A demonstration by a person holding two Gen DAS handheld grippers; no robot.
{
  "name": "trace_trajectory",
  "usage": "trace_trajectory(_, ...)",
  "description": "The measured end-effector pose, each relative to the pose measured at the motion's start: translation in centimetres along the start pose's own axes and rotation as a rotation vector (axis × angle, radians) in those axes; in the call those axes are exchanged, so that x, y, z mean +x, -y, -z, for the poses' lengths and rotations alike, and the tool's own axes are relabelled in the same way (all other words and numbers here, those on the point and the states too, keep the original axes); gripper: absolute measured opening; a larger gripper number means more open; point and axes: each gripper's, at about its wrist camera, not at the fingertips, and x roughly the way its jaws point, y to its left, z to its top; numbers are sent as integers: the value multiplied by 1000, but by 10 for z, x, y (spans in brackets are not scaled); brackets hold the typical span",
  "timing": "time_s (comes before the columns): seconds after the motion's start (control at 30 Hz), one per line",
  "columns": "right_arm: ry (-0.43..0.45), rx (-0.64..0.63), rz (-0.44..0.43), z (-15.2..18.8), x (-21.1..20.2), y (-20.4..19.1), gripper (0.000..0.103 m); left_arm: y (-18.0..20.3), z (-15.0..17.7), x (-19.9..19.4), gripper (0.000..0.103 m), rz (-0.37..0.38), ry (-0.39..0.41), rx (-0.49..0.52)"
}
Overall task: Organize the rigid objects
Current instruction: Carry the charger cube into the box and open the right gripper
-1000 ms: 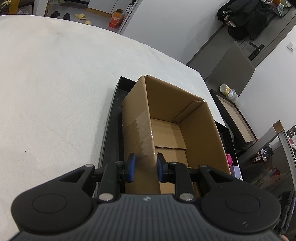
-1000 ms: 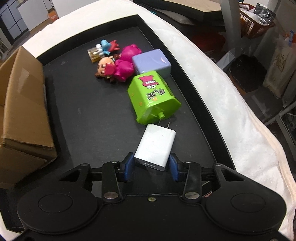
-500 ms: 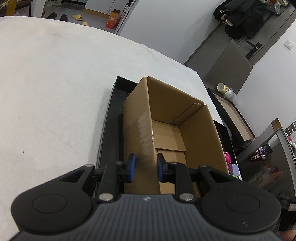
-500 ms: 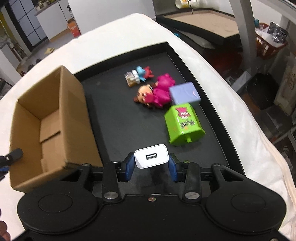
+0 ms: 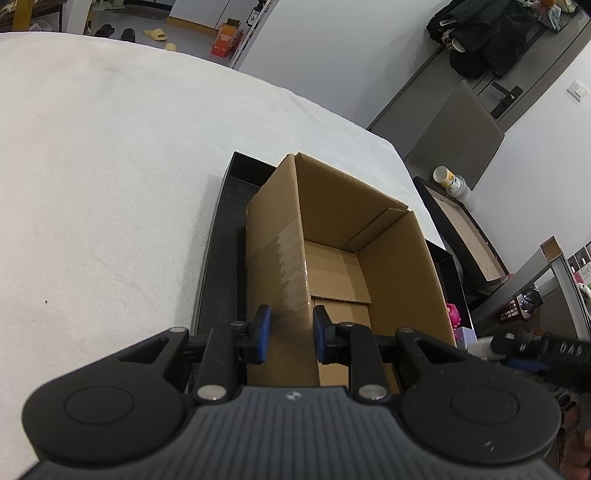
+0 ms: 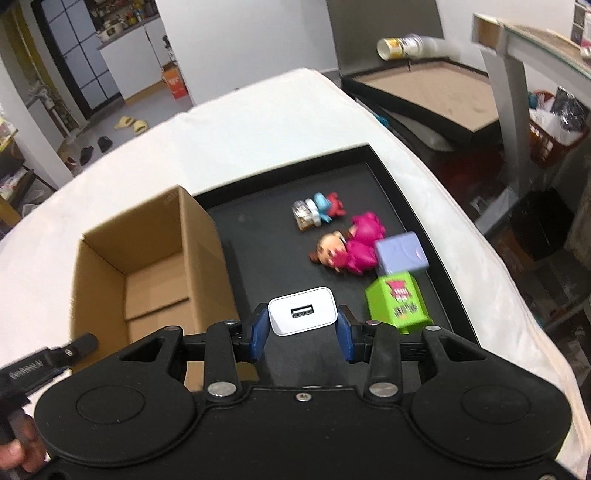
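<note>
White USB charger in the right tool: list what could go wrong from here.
1. The white USB charger is pinched only by its sides between the right tool, above the black tray; it might slip.
2. The left tool is clamped on the open brown cardboard box wall; a nudge could tip it.
3. The box opening is narrow; a drop may miss.

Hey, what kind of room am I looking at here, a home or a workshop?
Probably a lived-in home or studio room, not a workshop. Slippers and shoes lie on the floor, coats hang by a door, and a white cloth-covered table holds the black tray.
</note>
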Motion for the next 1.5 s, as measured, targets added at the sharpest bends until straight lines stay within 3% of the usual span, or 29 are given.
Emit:
trace_trajectory(0.33, 64, -20, -75, -29, -6, -31, 38, -2, 0, 0, 23, 8, 1, -13)
trace_trajectory(0.73, 64, -67, -185, -35, -3, -75, 38, -5, 1, 1, 23, 22, 1, -29)
trace_trajectory(1.3, -108, -119, -270, -20, 47, -122, 38, -10, 0, 1, 23, 39, 5, -55)
trace_trajectory(1.5, -178, -76, -292, -17, 64, -130, 38, -12, 0, 2, 23, 44, 3, -62)
